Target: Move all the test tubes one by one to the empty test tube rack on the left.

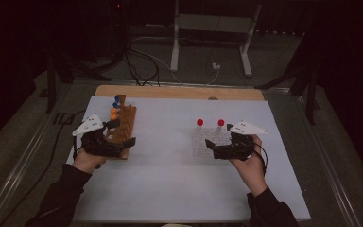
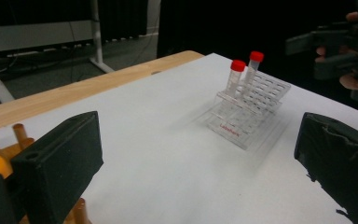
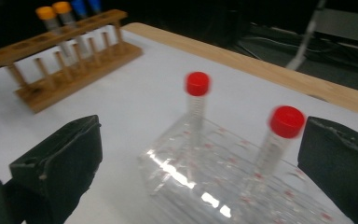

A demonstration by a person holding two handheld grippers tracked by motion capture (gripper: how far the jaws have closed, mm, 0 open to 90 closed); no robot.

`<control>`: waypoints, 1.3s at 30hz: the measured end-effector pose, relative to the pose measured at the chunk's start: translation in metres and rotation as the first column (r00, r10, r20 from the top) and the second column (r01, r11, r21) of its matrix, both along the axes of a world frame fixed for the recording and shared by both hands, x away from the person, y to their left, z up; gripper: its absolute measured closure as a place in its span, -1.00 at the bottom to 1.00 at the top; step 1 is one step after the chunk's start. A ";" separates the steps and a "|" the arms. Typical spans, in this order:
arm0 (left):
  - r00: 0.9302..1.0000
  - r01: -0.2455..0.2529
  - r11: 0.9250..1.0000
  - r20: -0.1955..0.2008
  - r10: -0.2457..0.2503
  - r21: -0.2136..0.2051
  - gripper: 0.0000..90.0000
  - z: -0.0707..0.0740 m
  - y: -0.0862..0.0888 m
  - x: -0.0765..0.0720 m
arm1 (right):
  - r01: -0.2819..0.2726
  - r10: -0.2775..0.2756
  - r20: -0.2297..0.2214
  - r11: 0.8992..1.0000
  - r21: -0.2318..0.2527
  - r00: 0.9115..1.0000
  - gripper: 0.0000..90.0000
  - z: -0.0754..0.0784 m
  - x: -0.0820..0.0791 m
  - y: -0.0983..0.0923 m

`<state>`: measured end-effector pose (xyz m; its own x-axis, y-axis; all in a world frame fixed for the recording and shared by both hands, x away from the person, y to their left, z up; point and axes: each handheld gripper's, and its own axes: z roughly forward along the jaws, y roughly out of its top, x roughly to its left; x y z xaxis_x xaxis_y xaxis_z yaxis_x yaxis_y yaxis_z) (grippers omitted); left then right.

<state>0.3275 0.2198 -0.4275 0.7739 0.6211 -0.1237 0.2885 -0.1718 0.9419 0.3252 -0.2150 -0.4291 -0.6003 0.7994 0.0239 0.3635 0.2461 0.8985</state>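
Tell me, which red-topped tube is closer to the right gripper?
The red-capped tube beside the right gripper's right-hand jaw in its own view. The other red-capped tube stands farther back in the clear rack.

place: lab | signs: wooden tube rack (image 1: 123, 124), clear tube rack (image 1: 209, 140), capped tubes (image 1: 200, 124)

We see the wooden rack (image 1: 123, 125) on the bench (image 1: 170, 184), at its left. The clear rack (image 1: 208, 142) stands well apart at right. Two tubes (image 1: 200, 124) stand in it.
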 end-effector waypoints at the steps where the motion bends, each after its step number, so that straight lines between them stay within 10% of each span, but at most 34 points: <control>1: 1.000 0.003 1.000 0.000 -0.003 0.004 -0.96 0.000 -0.001 0.000 | 0.018 -0.018 -0.003 1.000 -0.002 1.000 -1.00 -0.001 0.001 -0.002; 15: 0.999 0.040 0.999 0.005 -0.040 0.026 -0.96 -0.002 -0.010 -0.004 | 0.135 -0.137 -0.067 0.990 -0.032 0.988 -0.86 -0.016 0.020 -0.016; 27: 0.999 0.048 0.998 0.005 -0.048 0.039 -0.96 -0.002 -0.013 -0.004 | 0.175 -0.182 -0.149 0.983 -0.057 0.972 -0.03 -0.025 0.038 -0.015; 39: 0.999 0.053 0.998 -0.001 -0.053 0.047 -0.96 -0.002 -0.014 -0.004 | 0.139 -0.154 -0.155 0.985 -0.104 0.976 0.63 -0.030 0.050 -0.010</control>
